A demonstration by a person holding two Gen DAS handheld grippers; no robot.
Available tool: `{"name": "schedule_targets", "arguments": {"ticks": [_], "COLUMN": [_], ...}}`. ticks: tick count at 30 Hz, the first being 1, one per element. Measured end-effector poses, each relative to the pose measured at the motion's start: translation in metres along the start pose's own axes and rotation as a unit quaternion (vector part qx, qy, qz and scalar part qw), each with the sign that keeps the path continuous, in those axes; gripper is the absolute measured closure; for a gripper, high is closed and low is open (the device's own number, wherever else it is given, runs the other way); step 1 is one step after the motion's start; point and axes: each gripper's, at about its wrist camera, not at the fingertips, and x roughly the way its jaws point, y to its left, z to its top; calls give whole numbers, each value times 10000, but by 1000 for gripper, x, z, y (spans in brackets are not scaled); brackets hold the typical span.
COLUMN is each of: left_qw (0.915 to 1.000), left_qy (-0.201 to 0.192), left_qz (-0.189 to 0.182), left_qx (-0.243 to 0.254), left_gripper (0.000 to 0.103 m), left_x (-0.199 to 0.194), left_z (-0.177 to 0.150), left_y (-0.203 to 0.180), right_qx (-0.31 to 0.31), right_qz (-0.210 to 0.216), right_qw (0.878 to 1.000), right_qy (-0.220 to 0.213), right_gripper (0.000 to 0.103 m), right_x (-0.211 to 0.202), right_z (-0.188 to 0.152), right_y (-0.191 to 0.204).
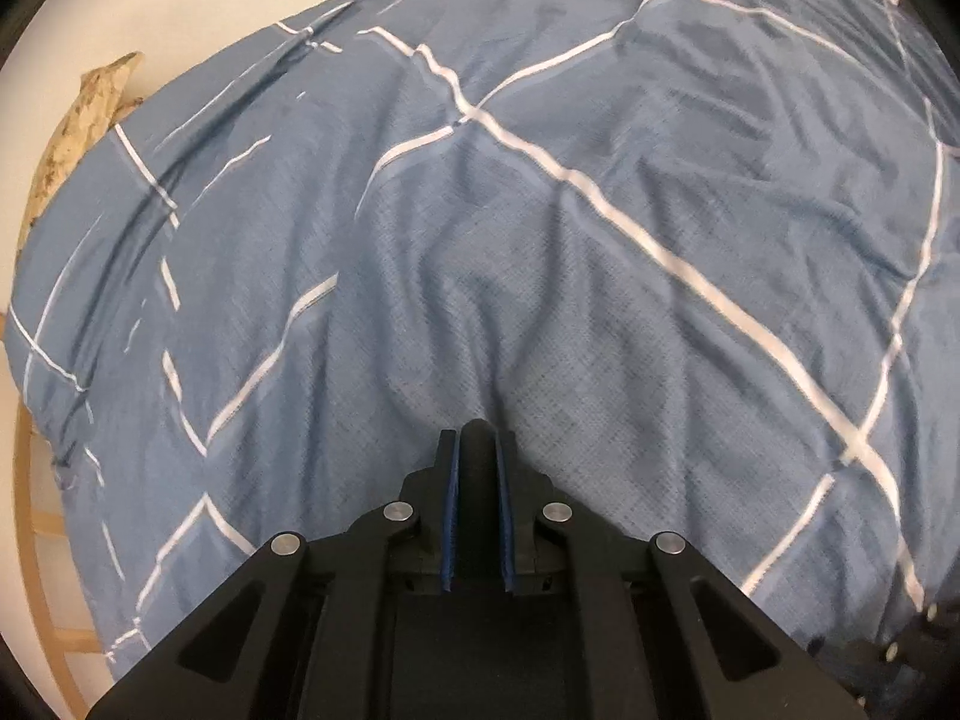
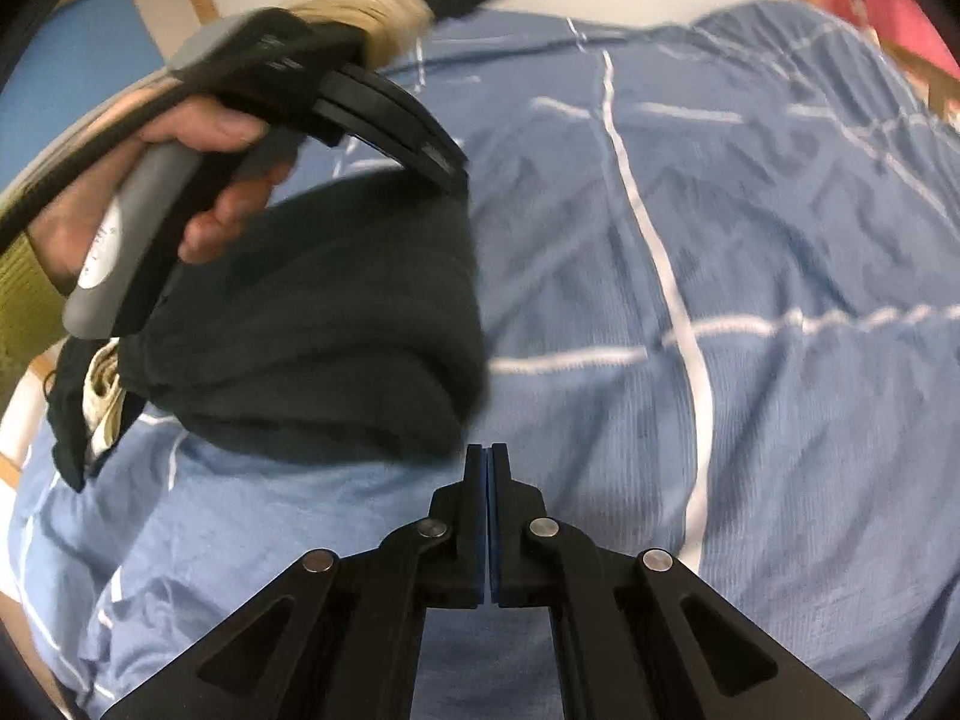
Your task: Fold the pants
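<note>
My right gripper point(image 2: 487, 450) sits at the bottom centre of its own view, its two blue-padded jaws pressed flat together with nothing between them. Just above and to the left of those tips lies the one pair of pants point(image 2: 336, 330), dark and folded into a thick bundle on the blue duvet point(image 2: 750, 300) with white grid lines. A pale lining or pocket shows at the bundle's lower left edge. My left gripper point(image 2: 447, 171) reaches in from the upper left, held by one hand point(image 2: 198, 180) in an olive sleeve point(image 2: 24, 294), its tips at the top edge of the bundle. In the left wrist view the left gripper point(image 1: 477, 441) is clamped on a dark fold of the pants point(image 1: 478, 480) between its two pads. Beyond it spreads the rumpled duvet point(image 1: 540, 210), and at the far upper left one tan crumpled object point(image 1: 84, 126) lies beside it.
</note>
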Motion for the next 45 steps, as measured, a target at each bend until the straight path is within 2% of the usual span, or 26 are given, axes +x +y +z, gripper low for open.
{"name": "schedule_targets", "arguments": {"ticks": [3,4,5,6,7,8,10,11,12,14,15,18,21,23,25,26,28,30,33,35,38,41,45], "left_qw": [9990,9982,9969,9948,9935,9920,9873,9847,9802,9696,9624,9461,9352,9286,9183,9118,8920,8776,8667,8652,8588,8557,8510], "left_qy": [-346,-473,-624,-835,-955,-1080,-1352,-1452,-1578,-1765,-1841,-1884,-1805,-1786,-1866,-1900,-2019,-2095,-2154,-2194,-2297,-2248,-2153], "left_qz": [-2,-72,-144,-194,-185,-159,-144,-116,-69,88,219,456,688,645,497,406,265,182,72,54,27,-66,-144], "left_qx": [-277,-373,-459,-558,-599,-639,-816,-960,-1193,-1690,-1986,-2595,-2969,-3187,-3456,-3617,-4035,-4309,-4500,-4508,-4580,-4661,-4787], "left_gripper": [71,57,51,50,50,50,49,46,45,36,34,30,30,30,28,25,25,23,23,23,18,18,18], "left_x": [-17,-24,-32,-45,-55,-65,-90,-101,-114,-131,-138,-149,-152,-153,-154,-153,-153,-152,-146,-144,-137,-127,-105], "left_z": [-3,-5,-7,-10,-13,-17,-35,-46,-62,-95,-118,-182,-233,-265,-286,-296,-321,-339,-351,-352,-344,-333,-312], "left_y": [6,9,12,15,18,20,30,36,47,64,72,82,82,81,76,74,68,63,60,61,67,74,82], "right_qx": [263,290,293,310,315,292,253,270,318,428,471,518,467,405,400,411,514,726,977,1046,1235,1512,2180], "right_qz": [-264,-354,-440,-489,-485,-483,-477,-414,-309,-139,-72,-106,-162,-155,-194,-189,-162,-104,-51,-41,-111,-108,5], "right_qw": [9992,9988,9983,9977,9969,9962,9944,9938,9927,9903,9888,9844,9833,9835,9820,9811,9792,9756,9726,9729,9715,9682,9570], "right_qy": [-113,-183,-260,-365,-533,-670,-909,-998,-1121,-1314,-1412,-1678,-1752,-1754,-1833,-1882,-1956,-2071,-2111,-2062,-2020,-1993,-1915], "right_gripper": [101,98,84,63,56,51,50,45,39,34,32,30,30,30,30,30,28,21,21,21,21,21,21], "right_x": [-9,-14,-19,-24,-31,-37,-50,-53,-60,-67,-72,-81,-84,-85,-89,-90,-92,-94,-90,-84,-76,-67,-45], "right_z": [2,3,5,7,8,10,14,19,21,24,23,16,9,3,-5,-9,-18,-29,-40,-42,-36,-23,-12], "right_y": [-8,-8,-8,-7,-5,-4,1,3,5,8,10,22,35,43,49,52,55,56,55,53,49,40,20]}}
